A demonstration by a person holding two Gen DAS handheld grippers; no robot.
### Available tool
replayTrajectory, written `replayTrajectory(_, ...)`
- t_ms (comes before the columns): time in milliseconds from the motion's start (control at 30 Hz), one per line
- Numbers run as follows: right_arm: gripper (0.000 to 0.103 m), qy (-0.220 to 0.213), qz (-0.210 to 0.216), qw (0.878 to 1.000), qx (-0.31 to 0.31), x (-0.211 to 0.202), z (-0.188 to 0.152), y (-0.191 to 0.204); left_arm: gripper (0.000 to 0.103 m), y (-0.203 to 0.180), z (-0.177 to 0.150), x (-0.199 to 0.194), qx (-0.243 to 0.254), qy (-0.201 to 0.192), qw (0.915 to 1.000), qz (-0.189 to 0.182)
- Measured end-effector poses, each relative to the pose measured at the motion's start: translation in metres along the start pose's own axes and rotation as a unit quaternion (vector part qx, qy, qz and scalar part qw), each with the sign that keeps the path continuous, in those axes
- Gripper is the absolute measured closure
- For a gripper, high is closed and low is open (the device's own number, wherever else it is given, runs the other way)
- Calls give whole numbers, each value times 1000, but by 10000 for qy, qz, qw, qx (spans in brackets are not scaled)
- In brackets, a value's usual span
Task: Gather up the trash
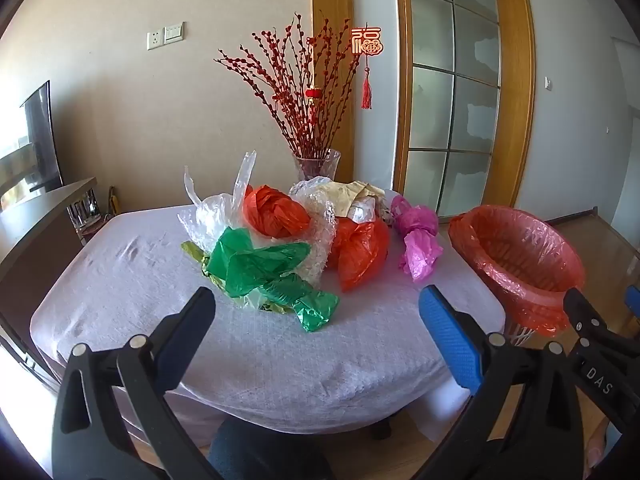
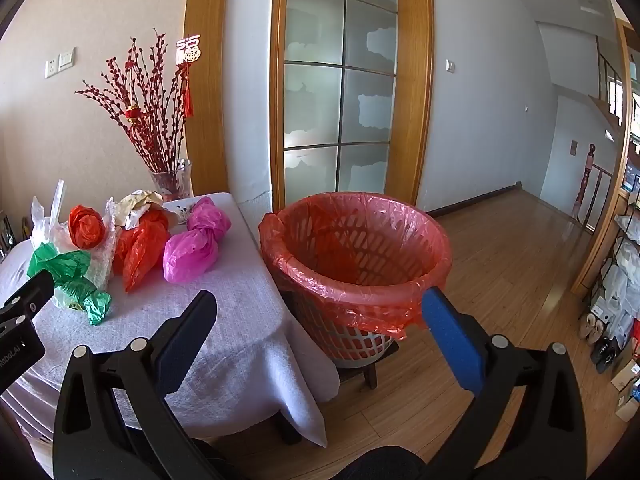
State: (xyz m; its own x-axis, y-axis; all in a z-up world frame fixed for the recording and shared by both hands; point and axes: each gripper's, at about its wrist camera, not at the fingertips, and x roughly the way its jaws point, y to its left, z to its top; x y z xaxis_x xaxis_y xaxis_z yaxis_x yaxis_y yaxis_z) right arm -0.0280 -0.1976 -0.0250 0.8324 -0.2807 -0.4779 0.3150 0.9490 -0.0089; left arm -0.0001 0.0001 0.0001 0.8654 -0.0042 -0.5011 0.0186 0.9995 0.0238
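Observation:
A pile of crumpled plastic bags lies on the white-clothed table [image 1: 132,280]: a green bag [image 1: 264,272] nearest, a clear bag [image 1: 212,216], an orange ball [image 1: 276,212], an orange bag [image 1: 360,256], a pink bag [image 1: 416,236] and crumpled paper [image 1: 352,196]. A white basket lined with a red bag [image 1: 520,252] stands right of the table; it also shows in the right wrist view [image 2: 356,264]. My left gripper [image 1: 316,320] is open and empty, short of the green bag. My right gripper [image 2: 320,320] is open and empty, before the basket's rim.
A glass vase [image 1: 316,164] with red branches stands at the table's back edge. The basket rests on a small dark stool [image 2: 372,372] over wood floor. A glass-panelled door [image 2: 340,92] is behind. Shelves with shoes [image 2: 604,336] stand at far right.

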Motion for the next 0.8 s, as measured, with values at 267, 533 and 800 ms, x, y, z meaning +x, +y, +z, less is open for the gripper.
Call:
replayTrajectory(267, 2, -7, 3, 10000, -3, 0, 0, 1, 4, -1, -1, -1, -8, 35, 10000, -15)
replayTrajectory(533, 2, -6, 0, 10000, -1, 0, 0, 2, 4, -2, -1, -1, -8, 36, 10000, -6)
replayTrajectory(800, 2, -6, 1, 10000, -1, 0, 0, 2, 4, 2, 0, 3, -10, 41, 10000, -5)
